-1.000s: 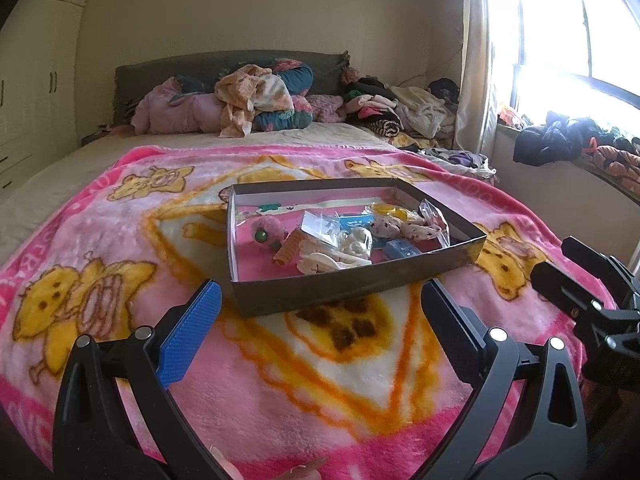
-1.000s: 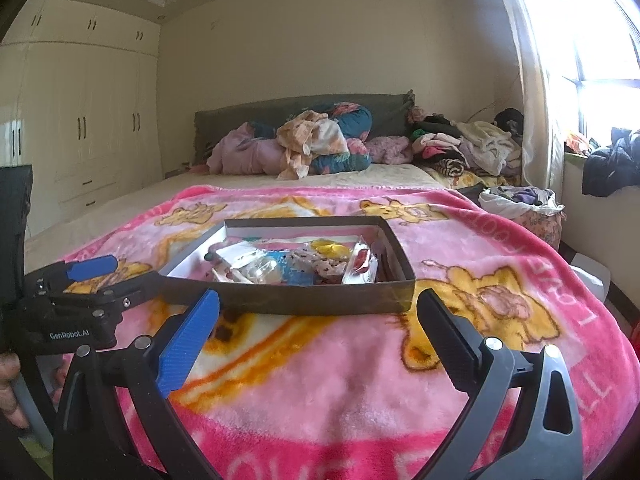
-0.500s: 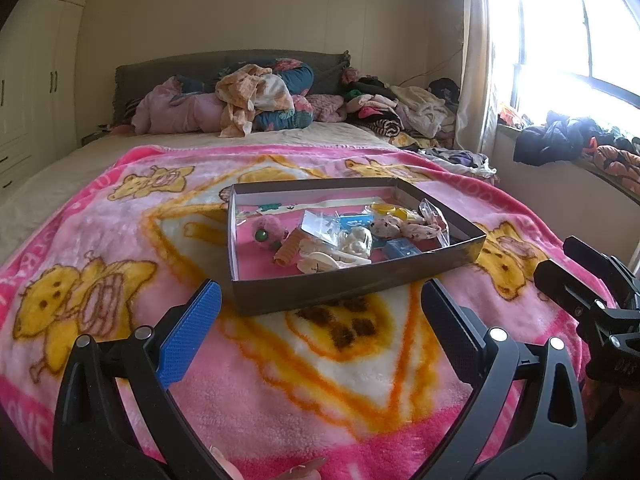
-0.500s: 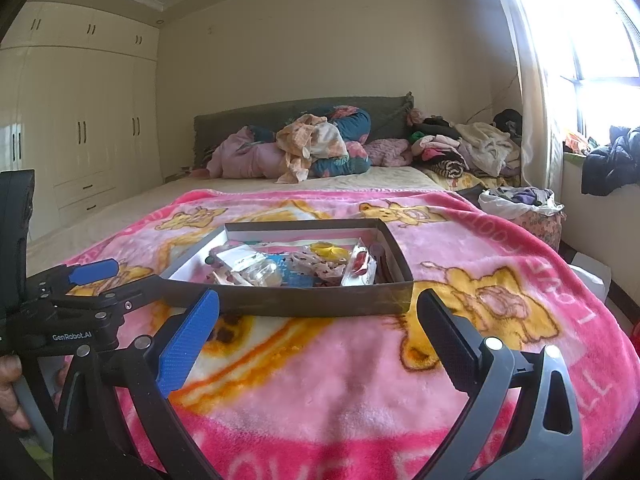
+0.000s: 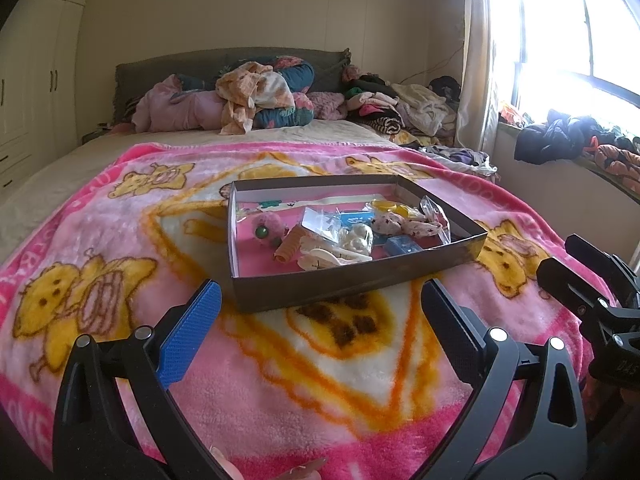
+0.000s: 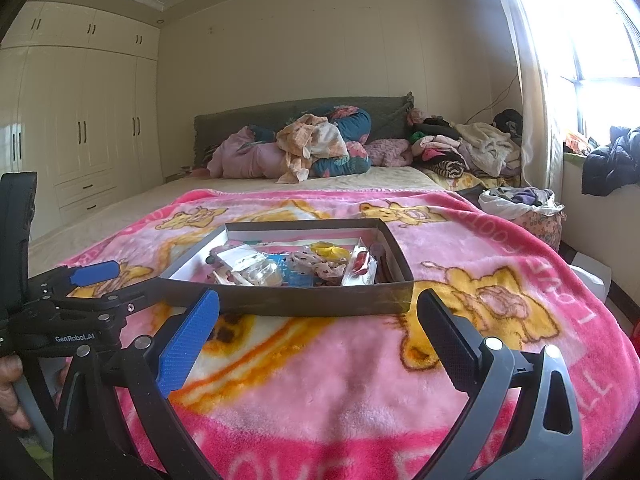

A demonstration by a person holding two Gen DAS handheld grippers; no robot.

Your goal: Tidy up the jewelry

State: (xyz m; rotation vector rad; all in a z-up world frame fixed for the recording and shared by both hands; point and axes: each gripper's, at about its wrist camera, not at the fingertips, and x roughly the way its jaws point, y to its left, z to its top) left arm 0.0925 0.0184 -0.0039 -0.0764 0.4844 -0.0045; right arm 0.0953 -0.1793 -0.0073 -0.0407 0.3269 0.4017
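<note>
A shallow dark cardboard box (image 5: 340,286) sits on the pink blanket, also in the right wrist view (image 6: 312,305). It holds jewelry and small items: clear plastic bags (image 5: 320,222), a blue case (image 5: 403,246), a yellow piece (image 5: 386,206), a pink pompom (image 5: 266,226) and a spotted pink scrunchie (image 5: 400,225). My left gripper (image 5: 320,312) is open and empty, just short of the box's near wall. My right gripper (image 6: 318,322) is open and empty, near the box's front right side. Each gripper shows in the other's view, the right (image 5: 592,292) and the left (image 6: 80,292).
The pink cartoon blanket (image 5: 120,280) covers the near half of the bed. Piled clothes and pillows (image 5: 256,96) lie at the headboard. More clothes (image 5: 568,140) sit on the window sill at right. White wardrobes (image 6: 80,128) stand on the left.
Both grippers stay open and nearly still; the views have shifted only slightly. Nothing in the box has moved.
</note>
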